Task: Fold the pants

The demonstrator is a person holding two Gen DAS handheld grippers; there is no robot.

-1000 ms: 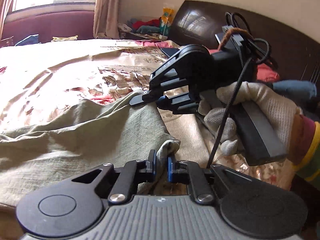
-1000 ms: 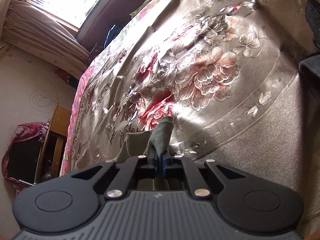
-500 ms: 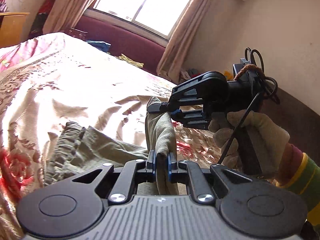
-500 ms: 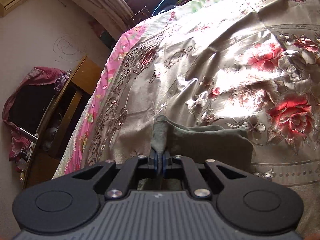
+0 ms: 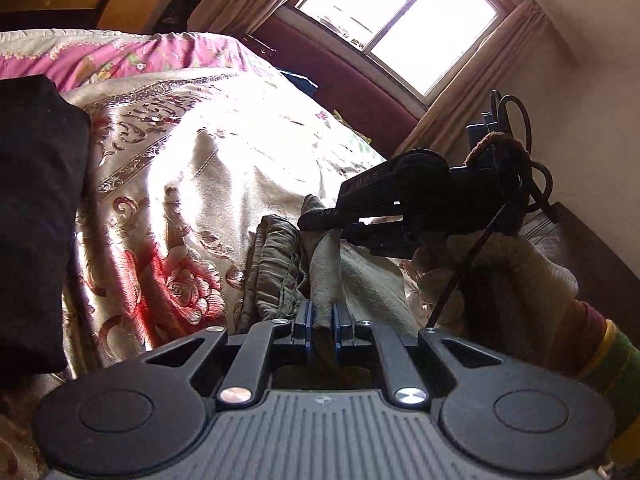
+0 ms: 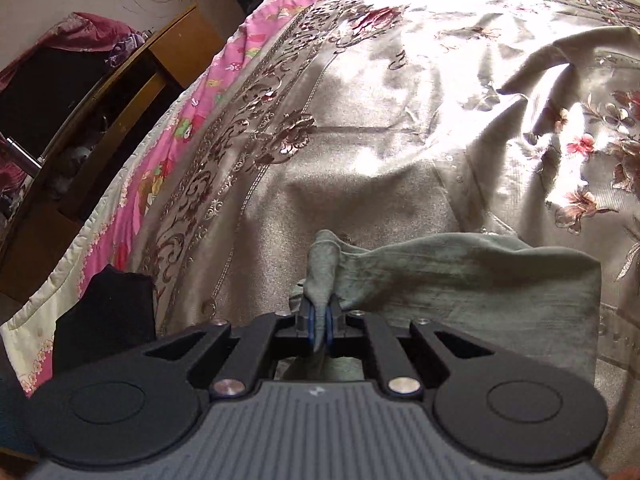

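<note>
The olive-green pants point(image 5: 280, 264) lie bunched on the floral bedspread. My left gripper point(image 5: 321, 320) is shut on a fold of the pants, the gathered waistband just to its left. My right gripper point(image 5: 320, 218) shows in the left wrist view, held by a gloved hand, shut on another part of the pants just beyond the left one. In the right wrist view the right gripper point(image 6: 319, 326) pinches a corner of the pants point(image 6: 460, 276), which spread flat to the right on the bed.
The bedspread point(image 6: 360, 140) has a pink border point(image 6: 176, 136) at its left edge. A dark garment point(image 5: 36, 220) lies at the left of the bed and also shows in the right wrist view point(image 6: 106, 312). A wooden cabinet point(image 6: 120, 92) stands beside the bed. A window point(image 5: 400, 28) is behind.
Both grippers have swung with the pants across the bed toward its pink-bordered edge. The pants have folded over and now lie bunched closer. Both grips have held.
</note>
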